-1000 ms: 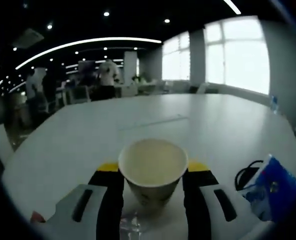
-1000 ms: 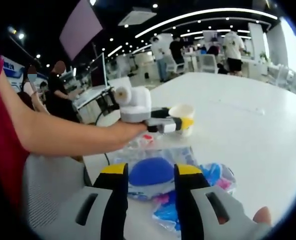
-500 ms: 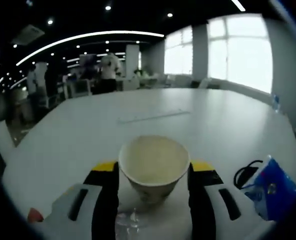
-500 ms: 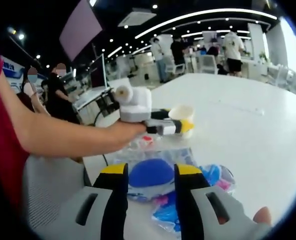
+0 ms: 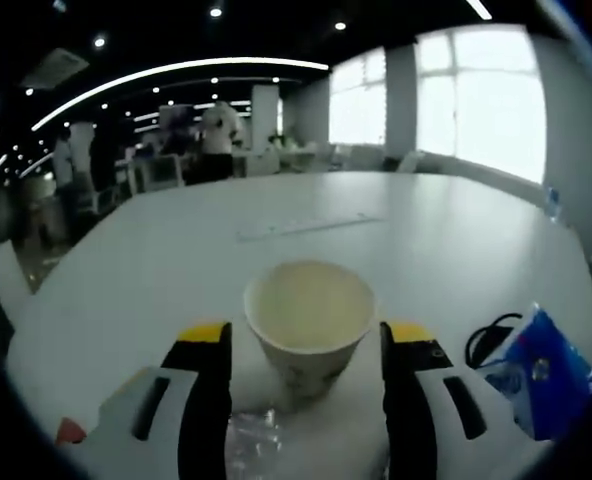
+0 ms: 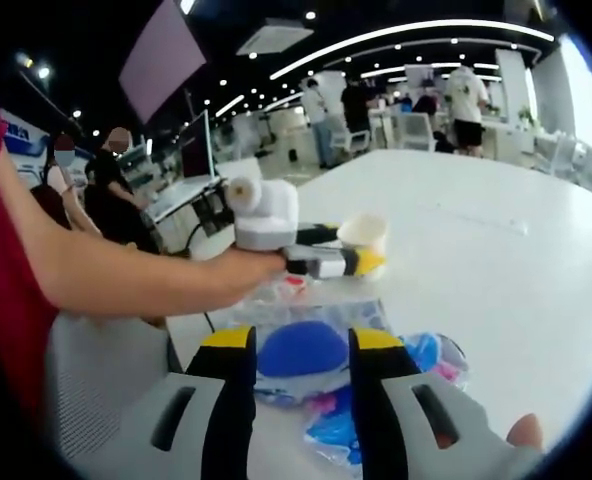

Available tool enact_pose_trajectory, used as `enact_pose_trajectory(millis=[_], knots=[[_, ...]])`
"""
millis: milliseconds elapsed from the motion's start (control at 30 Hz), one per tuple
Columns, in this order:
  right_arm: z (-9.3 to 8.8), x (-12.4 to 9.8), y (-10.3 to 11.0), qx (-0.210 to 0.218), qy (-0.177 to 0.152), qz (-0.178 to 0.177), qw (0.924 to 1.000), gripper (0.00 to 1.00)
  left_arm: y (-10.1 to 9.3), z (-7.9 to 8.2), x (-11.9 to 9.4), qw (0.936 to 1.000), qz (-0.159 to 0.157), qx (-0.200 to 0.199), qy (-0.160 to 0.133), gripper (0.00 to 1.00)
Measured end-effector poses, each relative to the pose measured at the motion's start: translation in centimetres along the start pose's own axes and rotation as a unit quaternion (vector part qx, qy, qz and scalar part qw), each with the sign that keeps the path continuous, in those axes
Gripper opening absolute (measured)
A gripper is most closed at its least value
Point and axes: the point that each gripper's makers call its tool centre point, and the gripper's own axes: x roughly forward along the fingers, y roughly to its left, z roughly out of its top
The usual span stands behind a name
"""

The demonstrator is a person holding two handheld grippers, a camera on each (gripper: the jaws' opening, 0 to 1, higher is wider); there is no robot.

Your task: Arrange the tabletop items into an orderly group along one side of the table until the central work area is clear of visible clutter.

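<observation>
Opened slightly around cup (image 5: 308, 322), left gripper (image 5: 306, 345) jaws apart with cup free between them near tabletop (image 5: 276, 250) edge; right gripper (image 6: 296, 350) jaws clamped on blue bag (image 6: 301, 348); grouping underway, centre clear.

In the left gripper view, we see the cup (image 5: 309, 322) standing at lower centre on the table (image 5: 306, 240), the packet (image 5: 536, 372) at lower right, a cable (image 5: 488, 342) just left of it.
</observation>
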Motion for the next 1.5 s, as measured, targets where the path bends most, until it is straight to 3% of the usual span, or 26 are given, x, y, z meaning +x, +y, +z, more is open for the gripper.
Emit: enact_pose_trajectory(millis=[833, 1500], knots=[[0.9, -0.1, 0.2, -0.007, -0.009, -0.001, 0.9999, 0.37, 1.5, -0.4, -3.1, 0.9999, 0.006, 0.011, 0.004, 0.53], [1.5, -0.8, 0.2, -0.013, -0.023, -0.007, 0.9996, 0.37, 1.6, 0.7, -7.4, 0.9994, -0.01, 0.034, 0.003, 0.52]])
